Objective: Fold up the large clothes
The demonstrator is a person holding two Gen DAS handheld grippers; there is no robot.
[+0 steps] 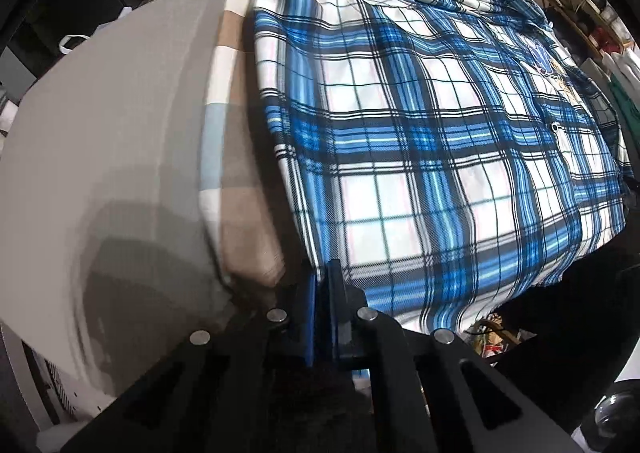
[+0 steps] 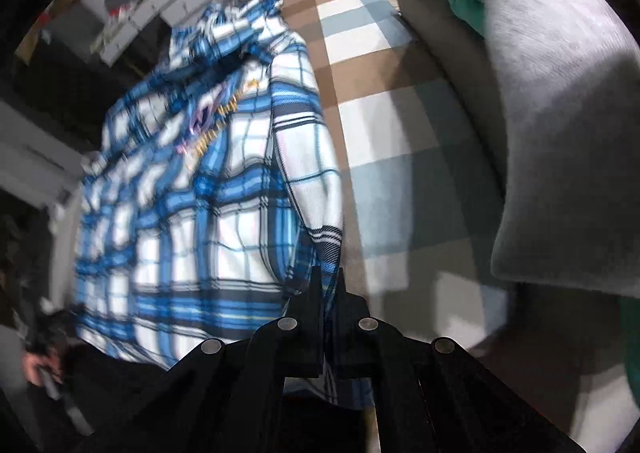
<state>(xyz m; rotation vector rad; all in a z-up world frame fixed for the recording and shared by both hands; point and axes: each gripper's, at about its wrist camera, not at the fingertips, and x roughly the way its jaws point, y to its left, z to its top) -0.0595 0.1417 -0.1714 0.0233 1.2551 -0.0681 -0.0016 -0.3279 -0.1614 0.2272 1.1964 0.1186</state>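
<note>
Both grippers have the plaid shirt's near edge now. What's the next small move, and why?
Probably lift both together and carry the hem toward the collar. The left gripper and right gripper are each shut on the plaid shirt, which lies spread flat over the checked blanket, not yet folded.

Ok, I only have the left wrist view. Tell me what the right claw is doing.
Observer: The right claw is shut on the plaid shirt's edge.
Operator: Say what lies on the far side of that shirt.
Observer: A checked blanket, bare there, beige, white and pale blue.
Operator: Report what borders the blanket.
Observer: A grey cushion, with something green behind it.
</note>
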